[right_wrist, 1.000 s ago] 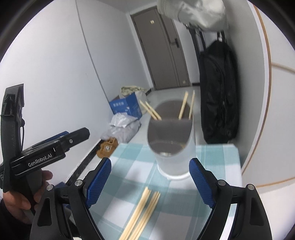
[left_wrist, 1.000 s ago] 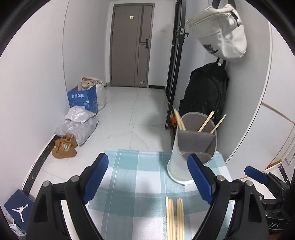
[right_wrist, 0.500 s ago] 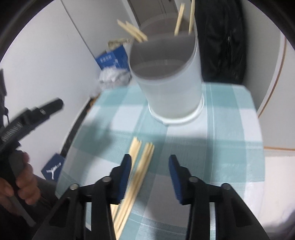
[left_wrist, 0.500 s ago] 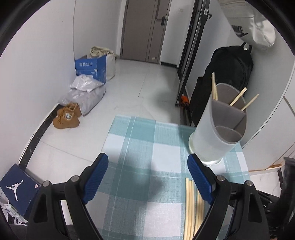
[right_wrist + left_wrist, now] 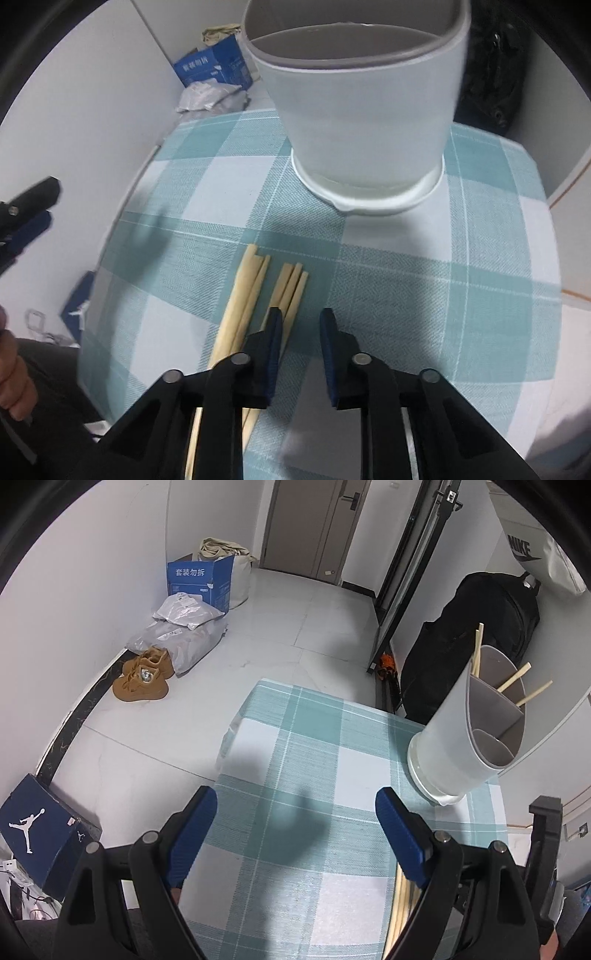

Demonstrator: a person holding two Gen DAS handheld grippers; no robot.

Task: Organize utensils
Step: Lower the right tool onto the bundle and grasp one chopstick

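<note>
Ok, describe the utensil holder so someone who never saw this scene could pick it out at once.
Start at the teal and white checked tablecloth. At its far end stands the utensil holder, a tall pale cup with a grey rim on a white base, divided inside. A few chopsticks already poke from it, unlike the loose chopsticks lying flat on the cloth.

Teal-and-white checked cloth (image 5: 406,266) on bench; pale wooden chopsticks (image 5: 251,291); white holder (image 5: 369,122), grey-lined; black tool (image 5: 301,325), blue pads (image 5: 275,332).
</note>
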